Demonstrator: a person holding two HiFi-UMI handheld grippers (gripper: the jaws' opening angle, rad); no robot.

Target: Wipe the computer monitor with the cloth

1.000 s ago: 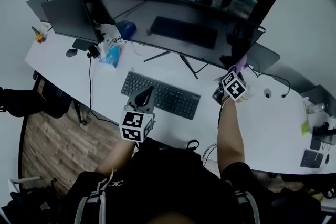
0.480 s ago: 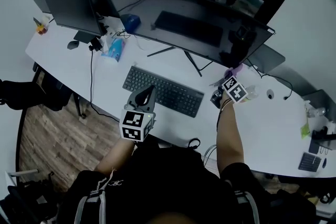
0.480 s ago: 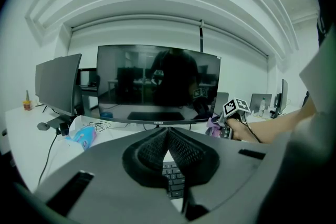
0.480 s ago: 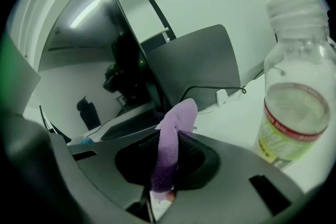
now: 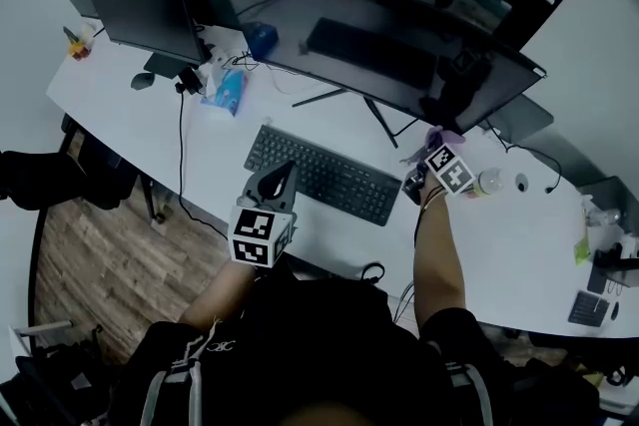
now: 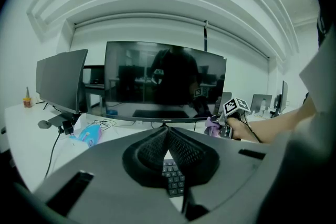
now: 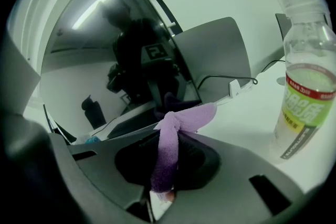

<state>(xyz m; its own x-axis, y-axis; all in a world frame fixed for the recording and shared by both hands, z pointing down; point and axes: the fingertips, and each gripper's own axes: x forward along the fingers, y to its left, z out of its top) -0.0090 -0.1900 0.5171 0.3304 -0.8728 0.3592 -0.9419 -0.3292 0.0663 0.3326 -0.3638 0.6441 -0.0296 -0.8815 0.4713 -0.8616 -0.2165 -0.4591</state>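
The wide dark monitor [image 5: 399,55] stands at the back of the white desk [image 5: 499,254]. My right gripper [image 5: 431,158] is shut on a purple cloth [image 5: 442,137], just in front of the monitor's lower right edge. In the right gripper view the cloth [image 7: 176,134] hangs pinched between the jaws, a little short of the screen [image 7: 105,50]. My left gripper [image 5: 285,173] is shut and holds nothing, hovering over the near edge of the keyboard [image 5: 324,175]. In the left gripper view the monitor [image 6: 165,78] faces me and the right gripper [image 6: 233,107] shows at its lower right.
A plastic bottle [image 5: 489,183] lies right beside the right gripper and looms large as a bottle [image 7: 304,81] in the right gripper view. A second monitor [image 5: 150,10] stands at far left, with a blue tissue pack [image 5: 228,90] and cables nearby. A small monitor [image 5: 524,120] sits behind the right gripper.
The right gripper with the cloth has drawn slightly back and down from the monitor's lower right edge. The head view has shifted; the left gripper has barely moved.
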